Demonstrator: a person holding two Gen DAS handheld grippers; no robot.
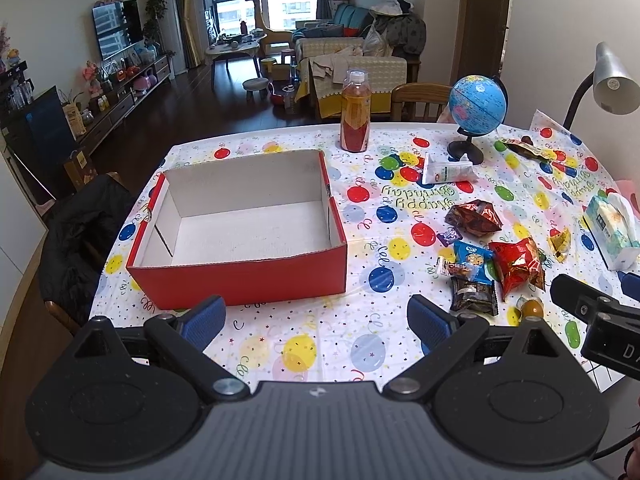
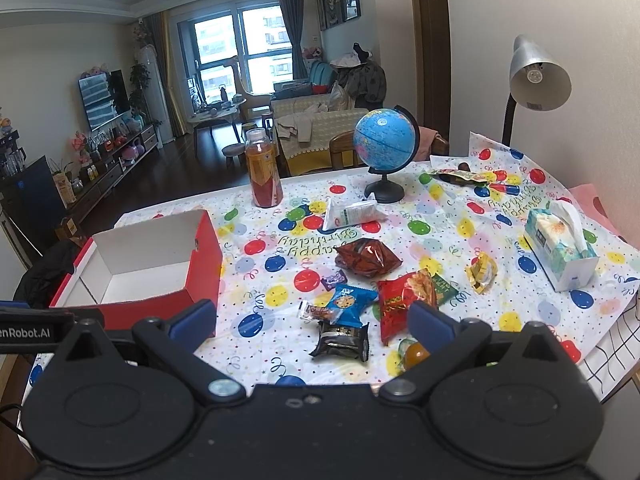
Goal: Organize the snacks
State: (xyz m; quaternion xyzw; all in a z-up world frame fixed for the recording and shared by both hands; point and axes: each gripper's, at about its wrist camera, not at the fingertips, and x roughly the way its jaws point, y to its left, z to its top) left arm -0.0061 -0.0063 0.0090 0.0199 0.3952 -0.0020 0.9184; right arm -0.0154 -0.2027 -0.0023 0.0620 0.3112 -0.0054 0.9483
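An empty red cardboard box (image 1: 240, 276) (image 2: 200, 268) with a white inside sits on the left of the table. Several snack packets lie in a loose pile to its right: a dark red bag (image 1: 474, 218) (image 2: 366, 258), a blue cookie packet (image 1: 472, 262) (image 2: 348, 304), a bright red bag (image 1: 518, 268) (image 2: 404, 300), a black packet (image 1: 474, 296) (image 2: 342, 340) and an orange jelly cup (image 1: 532, 307) (image 2: 416, 354). My left gripper (image 1: 316, 322) is open and empty, just in front of the box. My right gripper (image 2: 312, 322) is open and empty, just short of the black packet.
A drink bottle (image 1: 355, 114) (image 2: 263, 174), a globe (image 1: 476, 106) (image 2: 384, 140), a white pouch (image 1: 448, 170) (image 2: 352, 213), a tissue box (image 1: 610, 228) (image 2: 560, 248) and a desk lamp (image 2: 536, 76) stand farther back. Chairs stand at the table's left and far edges.
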